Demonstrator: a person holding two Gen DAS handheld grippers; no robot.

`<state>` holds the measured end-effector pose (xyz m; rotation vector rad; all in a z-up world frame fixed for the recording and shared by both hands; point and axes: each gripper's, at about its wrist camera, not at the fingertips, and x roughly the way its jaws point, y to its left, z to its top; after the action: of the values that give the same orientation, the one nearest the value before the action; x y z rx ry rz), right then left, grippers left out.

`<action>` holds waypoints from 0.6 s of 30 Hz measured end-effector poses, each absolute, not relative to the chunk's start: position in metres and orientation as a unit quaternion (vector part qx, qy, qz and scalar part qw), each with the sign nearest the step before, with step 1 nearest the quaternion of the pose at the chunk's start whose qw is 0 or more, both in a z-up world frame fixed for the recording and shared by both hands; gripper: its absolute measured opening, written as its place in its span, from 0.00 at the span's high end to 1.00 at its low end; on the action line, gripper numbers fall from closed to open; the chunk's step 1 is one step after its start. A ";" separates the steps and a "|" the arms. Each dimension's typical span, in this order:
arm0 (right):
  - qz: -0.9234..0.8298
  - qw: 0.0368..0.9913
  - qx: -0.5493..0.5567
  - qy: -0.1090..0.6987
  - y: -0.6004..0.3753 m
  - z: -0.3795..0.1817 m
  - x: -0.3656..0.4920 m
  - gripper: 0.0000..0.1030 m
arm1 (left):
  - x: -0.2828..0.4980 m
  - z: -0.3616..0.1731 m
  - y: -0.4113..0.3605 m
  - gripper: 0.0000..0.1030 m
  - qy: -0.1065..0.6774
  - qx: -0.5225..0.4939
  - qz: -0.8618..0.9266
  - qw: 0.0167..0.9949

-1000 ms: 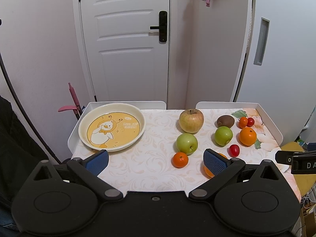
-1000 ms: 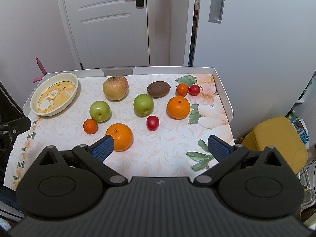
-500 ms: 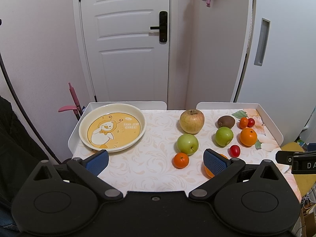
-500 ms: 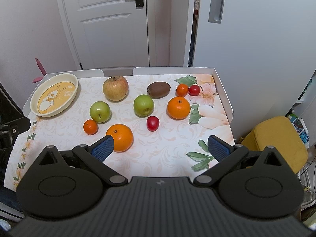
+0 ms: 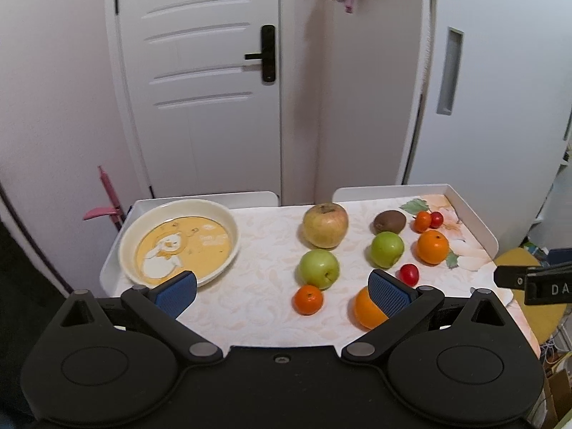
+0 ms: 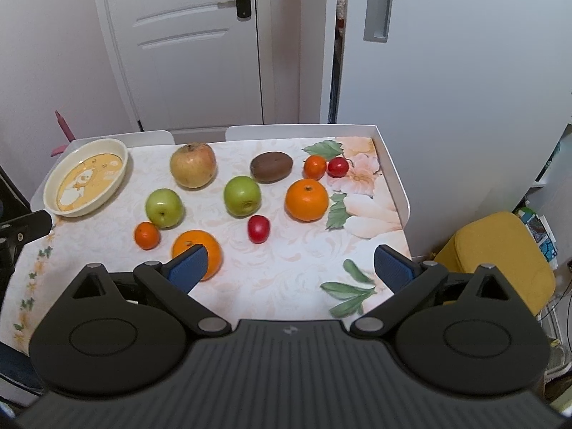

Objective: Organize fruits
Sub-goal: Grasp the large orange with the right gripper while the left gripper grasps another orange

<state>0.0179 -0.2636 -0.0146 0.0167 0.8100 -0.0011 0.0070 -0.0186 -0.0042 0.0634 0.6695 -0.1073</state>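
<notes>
Where fruit lies loose, both hand-held grippers (image 5: 282, 287) (image 6: 289, 266) wide apart, empty, lettering "DA" (image 5: 559, 289).

Even indoor light, soft shadows, sharp, fisheye-bent edges.

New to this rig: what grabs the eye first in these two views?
The loose fruit on the floral table: a big yellowish apple at the back, two green apples, oranges, a kiwi. At the far left corner sits the cream plate with a duck print, nothing in it. Both the left gripper and the right gripper hang open at the near edge, holding nothing.
</notes>
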 end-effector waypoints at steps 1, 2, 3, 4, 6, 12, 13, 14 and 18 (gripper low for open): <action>0.002 0.919 0.006 0.394 -0.269 -0.018 0.022 0.00 | 0.009 -0.008 -0.023 0.00 0.330 0.032 -0.054 0.942; 0.004 0.918 0.004 0.396 -0.272 -0.021 0.025 0.00 | 0.009 -0.011 -0.026 0.00 0.332 0.031 -0.054 0.941; 0.007 0.917 0.002 0.398 -0.277 -0.025 0.028 0.00 | 0.011 -0.014 -0.030 0.00 0.333 0.030 -0.054 0.941; 0.011 0.917 0.000 0.399 -0.281 -0.029 0.032 0.00 | 0.012 -0.018 -0.034 0.00 0.335 0.029 -0.054 0.940; 0.022 0.915 -0.004 0.402 -0.289 -0.037 0.040 0.00 | 0.015 -0.027 -0.045 0.00 0.340 0.028 -0.050 0.939; 0.064 0.910 -0.017 0.409 -0.310 -0.065 0.065 0.00 | 0.025 -0.057 -0.077 0.00 0.354 0.021 -0.031 0.935; 0.071 0.910 -0.019 0.409 -0.313 -0.069 0.069 0.00 | 0.026 -0.061 -0.081 0.00 0.355 0.019 -0.029 0.934; 0.078 0.909 -0.022 0.409 -0.315 -0.073 0.073 0.00 | 0.028 -0.066 -0.086 0.00 0.357 0.017 -0.026 0.934; 0.105 0.908 -0.028 0.405 -0.322 -0.087 0.091 0.00 | 0.038 -0.084 -0.104 0.00 0.363 0.010 -0.015 0.932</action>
<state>0.0912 -0.3224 -0.0869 -0.0578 0.8351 0.2157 0.0384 -0.1042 -0.0843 0.0212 0.7427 -0.0310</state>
